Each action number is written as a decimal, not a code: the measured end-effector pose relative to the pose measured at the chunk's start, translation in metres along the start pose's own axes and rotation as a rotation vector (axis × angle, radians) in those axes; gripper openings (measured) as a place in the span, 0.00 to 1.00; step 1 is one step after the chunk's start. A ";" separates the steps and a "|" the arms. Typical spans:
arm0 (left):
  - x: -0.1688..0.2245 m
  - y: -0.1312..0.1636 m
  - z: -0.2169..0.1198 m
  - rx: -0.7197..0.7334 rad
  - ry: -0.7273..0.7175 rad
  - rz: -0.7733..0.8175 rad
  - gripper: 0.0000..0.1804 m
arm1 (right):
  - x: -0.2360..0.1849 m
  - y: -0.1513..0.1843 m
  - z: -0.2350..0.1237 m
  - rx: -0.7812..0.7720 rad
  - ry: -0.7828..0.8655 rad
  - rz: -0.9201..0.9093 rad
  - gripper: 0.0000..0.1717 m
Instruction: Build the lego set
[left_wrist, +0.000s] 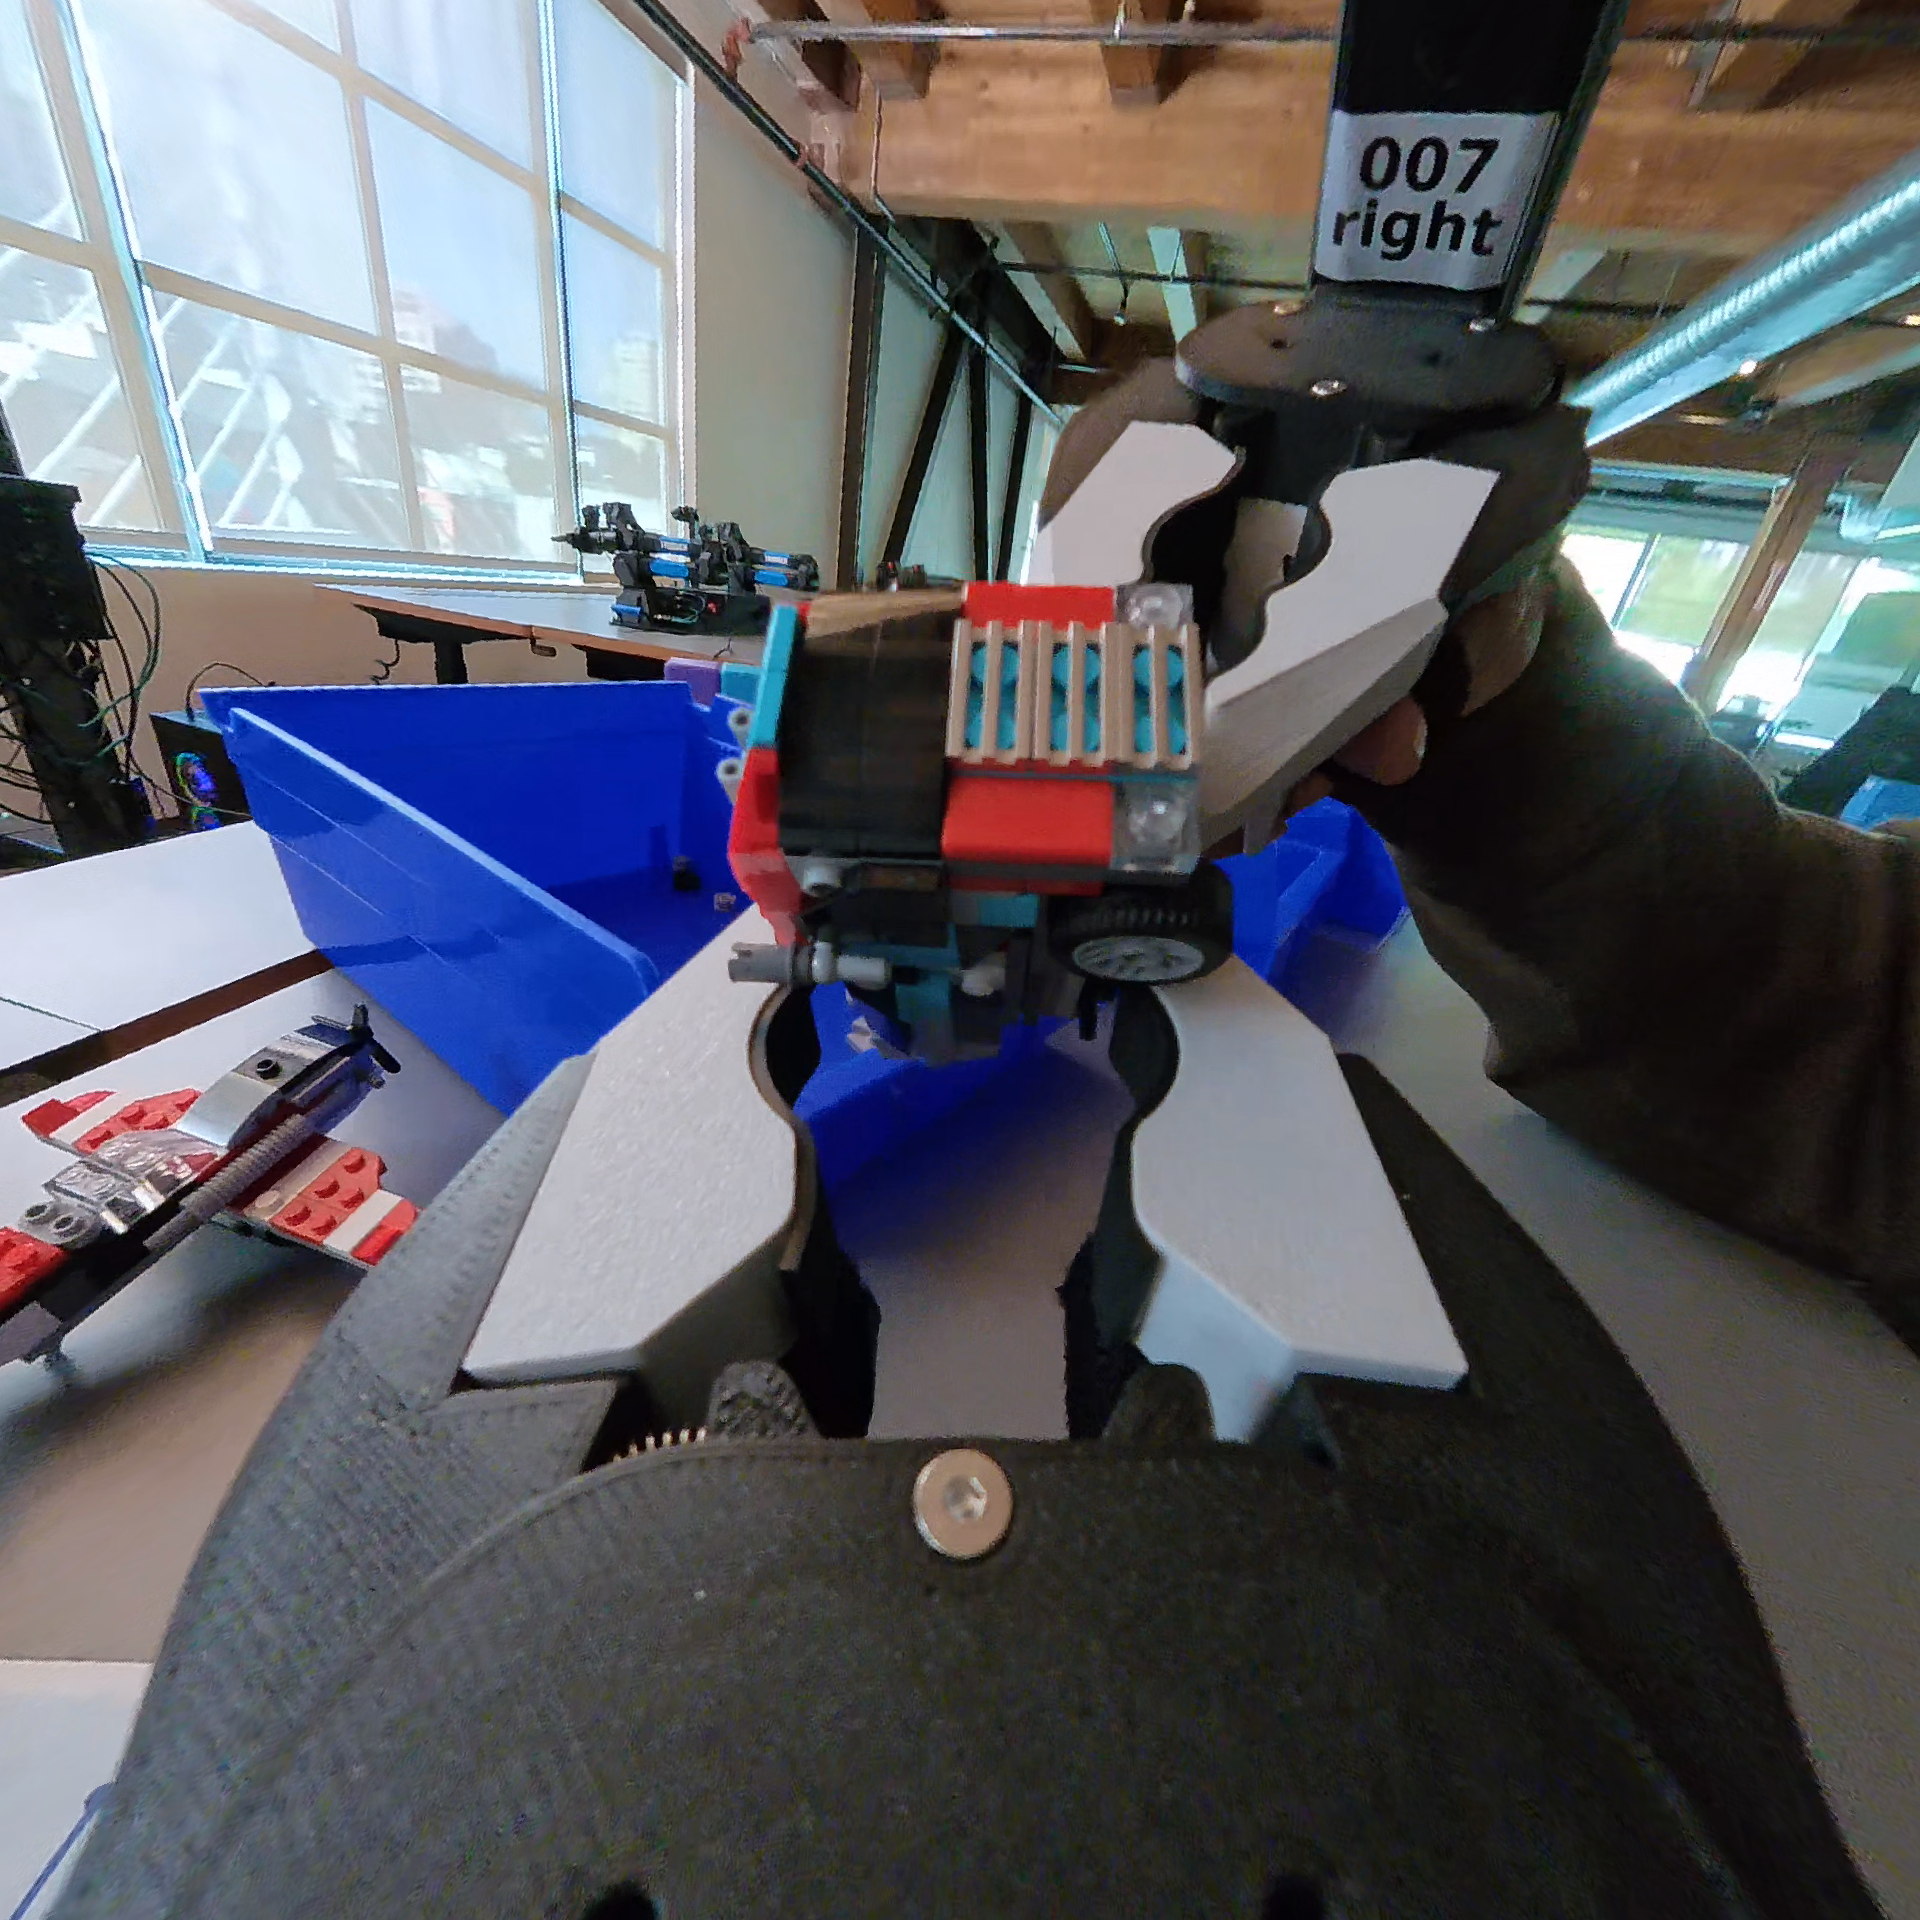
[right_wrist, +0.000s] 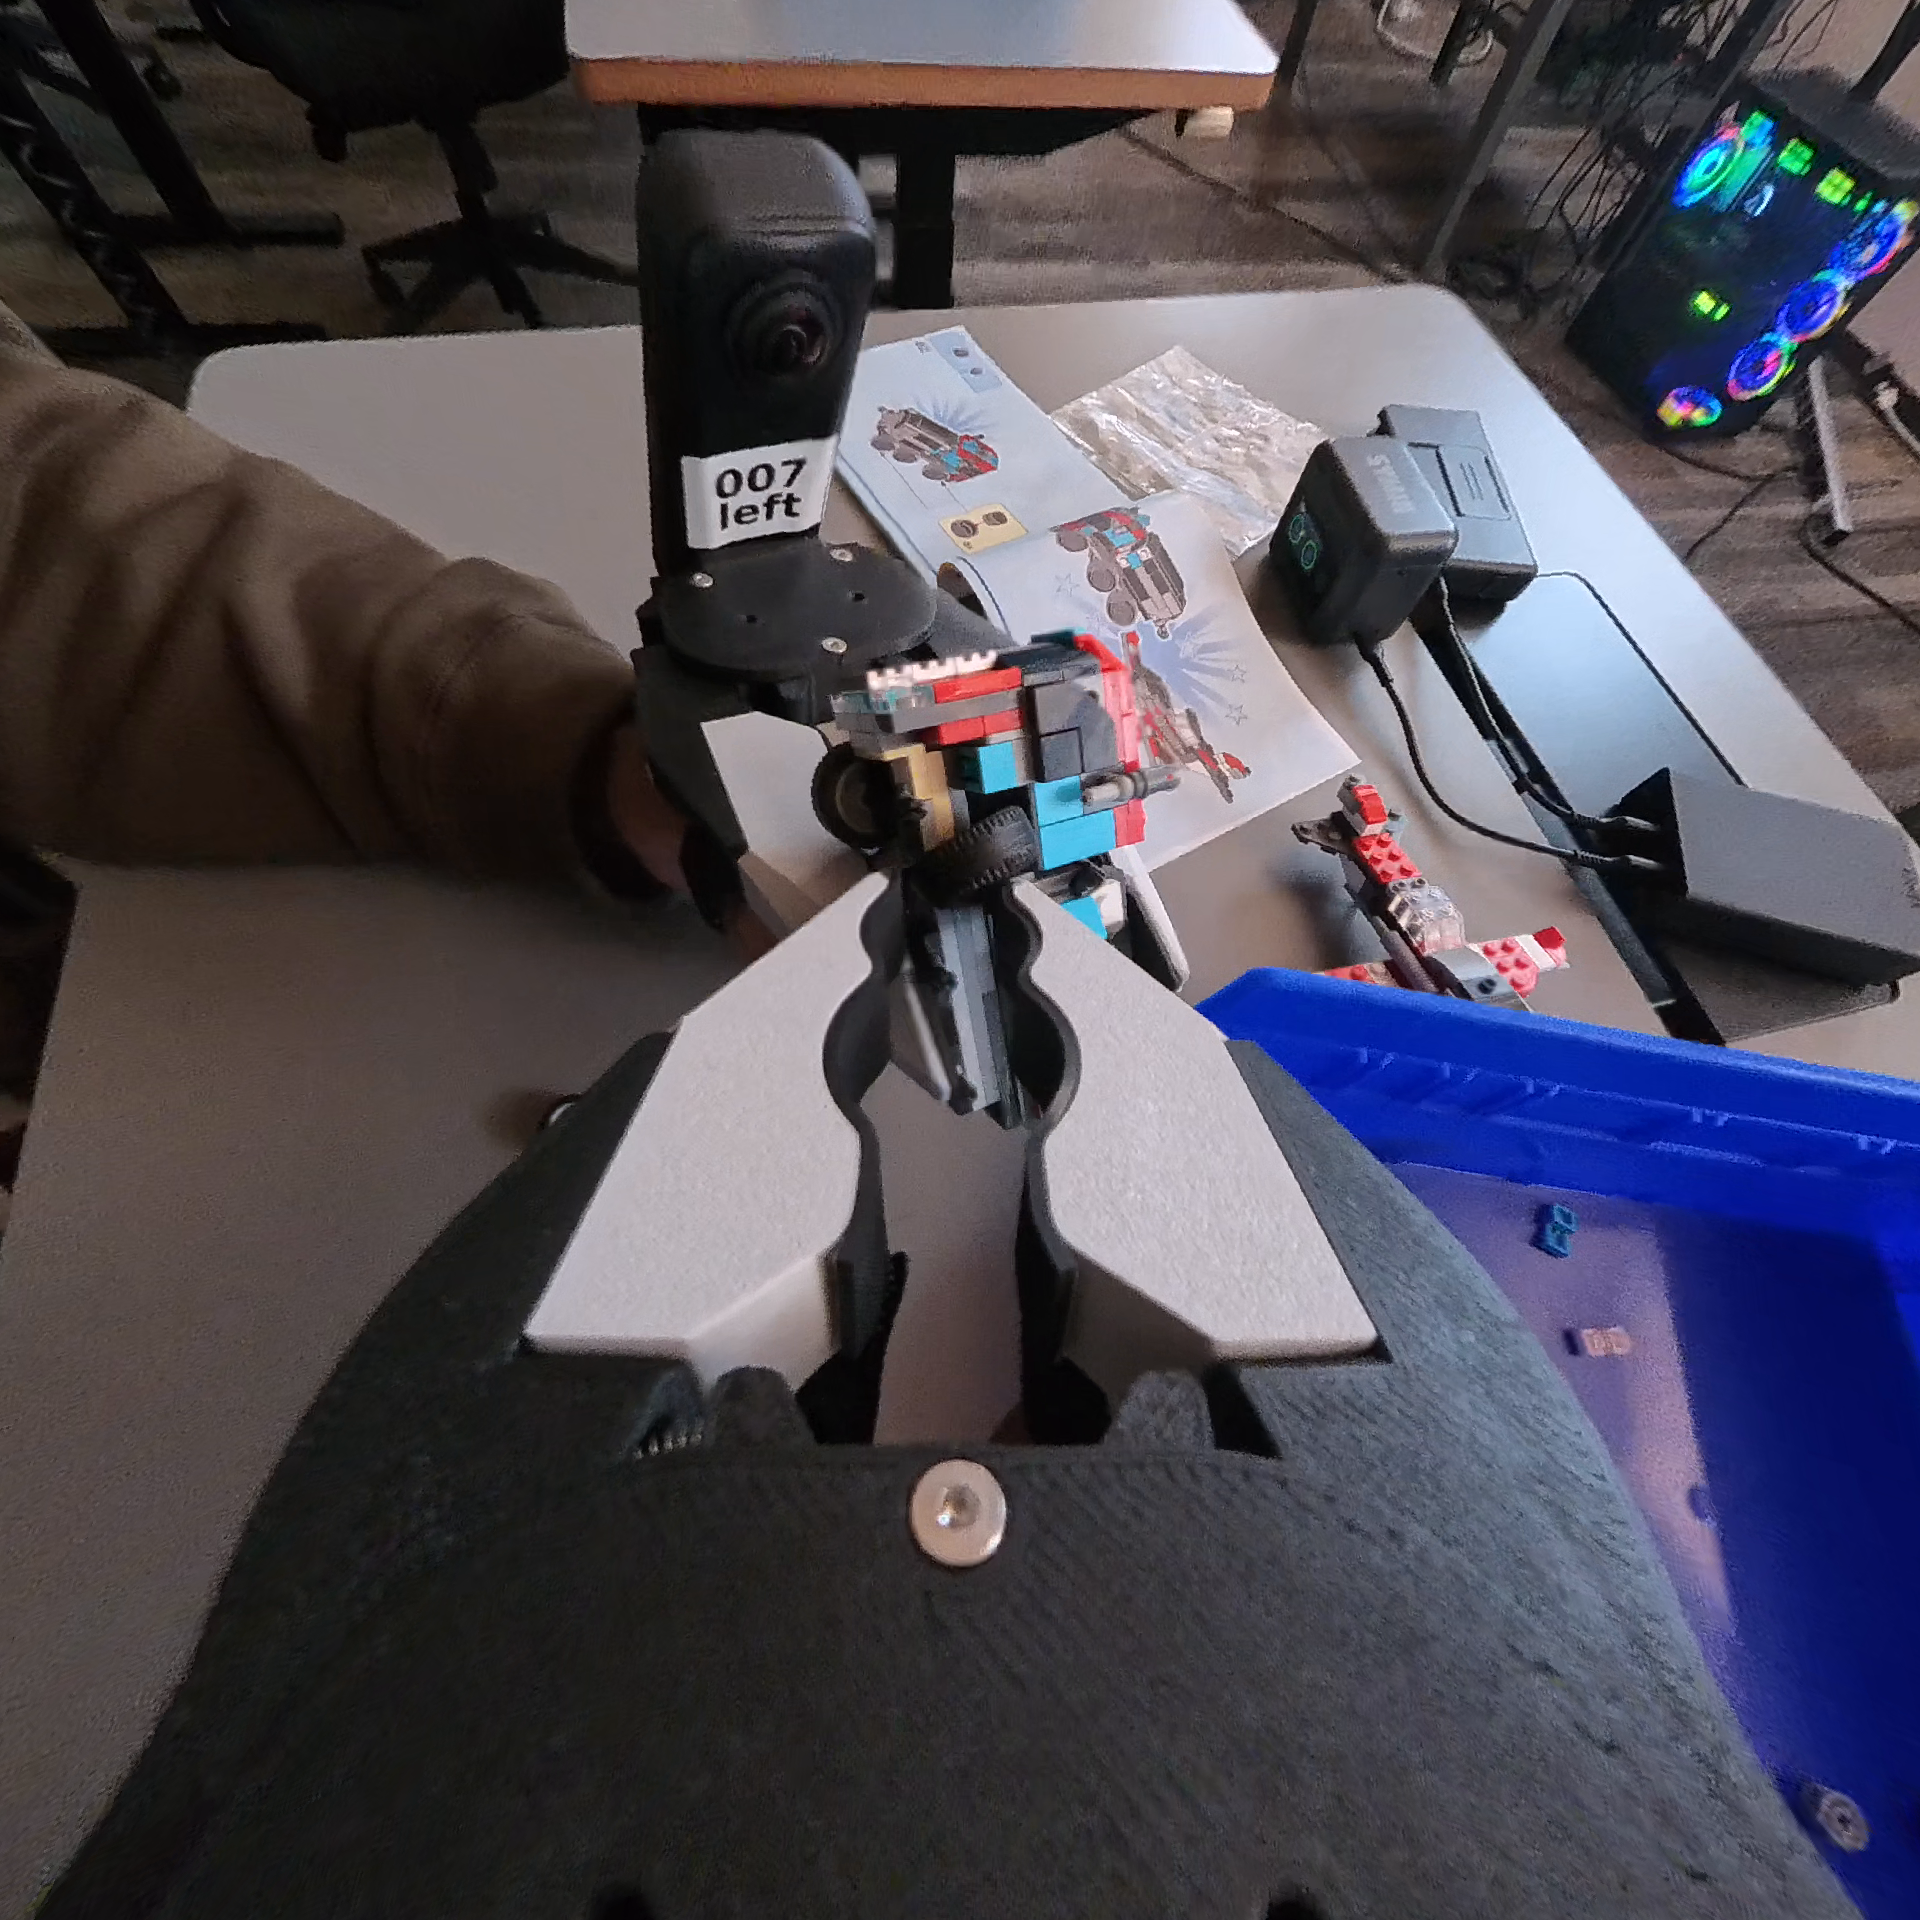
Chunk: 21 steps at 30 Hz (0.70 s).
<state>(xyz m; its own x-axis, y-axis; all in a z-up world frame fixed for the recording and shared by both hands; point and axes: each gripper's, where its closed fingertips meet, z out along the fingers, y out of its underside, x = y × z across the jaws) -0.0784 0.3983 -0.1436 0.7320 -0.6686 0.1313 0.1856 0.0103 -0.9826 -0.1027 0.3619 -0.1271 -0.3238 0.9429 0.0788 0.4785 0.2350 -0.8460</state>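
A red, teal and black brick truck (left_wrist: 987, 748) hangs in the air between my two grippers, above the blue bin. My left gripper (left_wrist: 966, 987) is shut on its lower part: a wheel (left_wrist: 1143, 940) lies against the right fingertip and a grey axle pin against the left. In the right wrist view, my right gripper (right_wrist: 956, 904) is shut on the same truck (right_wrist: 1018, 748) by its narrow grey chassis. The right gripper's fingers (left_wrist: 1351, 623) reach in from the upper right in the left wrist view. The left gripper's fingers (right_wrist: 750, 790) flank the truck in the right wrist view.
A blue bin (right_wrist: 1558, 1060) with a few small loose pieces stands on the grey table (right_wrist: 312, 1039). A red and white brick plane (right_wrist: 1434, 914) lies beside it. An open instruction booklet (right_wrist: 1039, 499), a clear bag (right_wrist: 1184, 436) and black power units (right_wrist: 1371, 520) with cables lie farther off. Only a small space, under 4 cm, lies between the two pairs of fingers.
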 end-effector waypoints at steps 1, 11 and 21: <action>0.002 0.002 0.001 -0.017 0.002 0.007 0.31 | -0.002 0.002 -0.001 0.024 0.011 0.002 0.10; 0.006 0.031 0.003 -0.223 -0.065 0.083 0.31 | -0.007 0.024 -0.006 0.121 0.100 0.064 0.07; -0.003 0.060 -0.008 -0.432 -0.072 -0.021 0.31 | -0.004 0.071 -0.004 0.121 0.209 0.229 0.06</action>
<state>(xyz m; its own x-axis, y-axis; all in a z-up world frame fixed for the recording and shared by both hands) -0.0745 0.3947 -0.2036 0.7778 -0.6114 0.1453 -0.0792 -0.3247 -0.9425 -0.0643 0.3761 -0.1849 -0.0384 0.9990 -0.0243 0.4147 -0.0062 -0.9100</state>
